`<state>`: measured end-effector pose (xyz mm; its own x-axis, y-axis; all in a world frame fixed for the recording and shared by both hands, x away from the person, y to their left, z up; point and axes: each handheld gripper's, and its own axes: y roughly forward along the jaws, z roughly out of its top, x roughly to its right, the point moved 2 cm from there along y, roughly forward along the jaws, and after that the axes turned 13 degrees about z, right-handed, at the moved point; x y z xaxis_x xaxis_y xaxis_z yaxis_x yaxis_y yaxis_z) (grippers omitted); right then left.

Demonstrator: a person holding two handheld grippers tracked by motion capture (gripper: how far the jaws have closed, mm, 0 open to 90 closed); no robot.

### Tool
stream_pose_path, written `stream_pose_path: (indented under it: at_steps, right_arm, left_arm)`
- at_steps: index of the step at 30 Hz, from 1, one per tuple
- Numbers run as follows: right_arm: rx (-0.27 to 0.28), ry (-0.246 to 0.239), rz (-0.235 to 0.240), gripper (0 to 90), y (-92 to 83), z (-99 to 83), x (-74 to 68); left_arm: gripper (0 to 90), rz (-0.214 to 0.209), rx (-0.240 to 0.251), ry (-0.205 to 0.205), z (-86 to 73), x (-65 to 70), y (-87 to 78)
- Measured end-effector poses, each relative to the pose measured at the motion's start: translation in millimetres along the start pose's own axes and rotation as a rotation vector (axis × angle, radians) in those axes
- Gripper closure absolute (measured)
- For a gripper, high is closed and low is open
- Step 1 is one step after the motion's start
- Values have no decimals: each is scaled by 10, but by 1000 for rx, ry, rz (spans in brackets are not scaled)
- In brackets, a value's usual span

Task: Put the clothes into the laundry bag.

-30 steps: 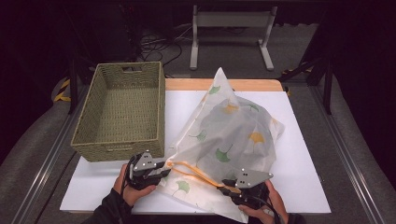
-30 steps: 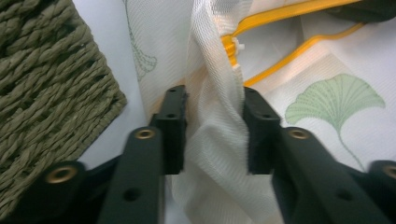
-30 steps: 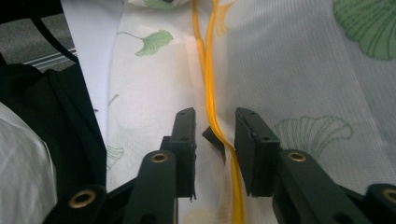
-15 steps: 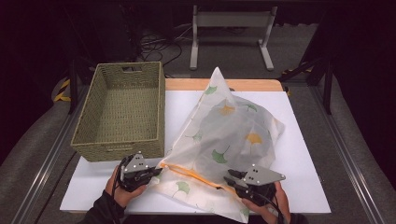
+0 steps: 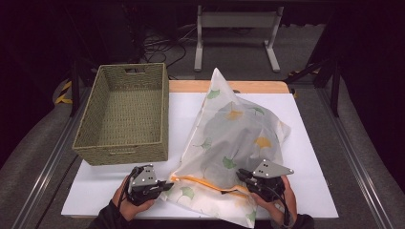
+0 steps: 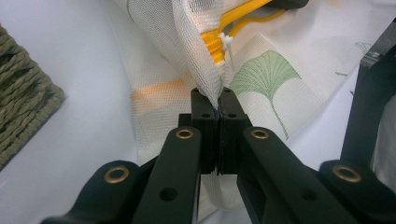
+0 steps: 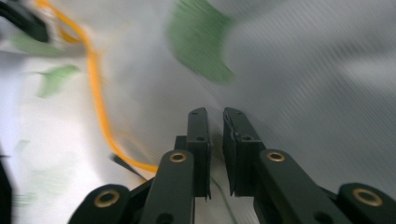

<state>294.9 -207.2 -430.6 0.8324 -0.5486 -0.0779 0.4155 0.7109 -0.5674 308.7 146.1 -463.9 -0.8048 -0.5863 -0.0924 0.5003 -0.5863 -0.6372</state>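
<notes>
Mesh bag (image 5: pixel 234 138) with green and yellow leaf print lies on the white table (image 5: pixel 310 143), right of the wicker basket (image 5: pixel 125 114), its orange zipper (image 5: pixel 205 182) along the near edge. Left gripper (image 5: pixel 165 185) sits at the bag's near left corner; in the left gripper view its jaws are pressed together on the mesh edge (image 6: pixel 205 79) just below the zipper end (image 6: pixel 215 46). Right gripper (image 5: pixel 241 175) is at the zipper's right part, jaws just been closing. In the right gripper view, blurred, a narrow gap stays between the pads over the mesh (image 7: pixel 289 84); can't tell if fabric is pinched. Both hands rest at the table's near edge.
</notes>
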Motion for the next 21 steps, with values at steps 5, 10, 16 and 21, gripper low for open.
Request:
stream_pose_path:
  at_steps: [5, 10, 16, 21]
  right_arm:
    - [39, -61, 60, 783, 6, 162, -211]
    - [42, -88, 104, 771, 76, 252, -310]
    - [29, -83, 137, 728, 160, 291, -331]
    - [4, -101, 139, 708, 156, 322, -380]
  left_arm:
    - [875, 6, 0, -7, -7, -24, 3]
    - [874, 7, 7, -12, -4, -38, 5]
    - [874, -2, 4, -8, 3, -25, 21]
    - [874, 2, 2, 1, -1, -30, 12]
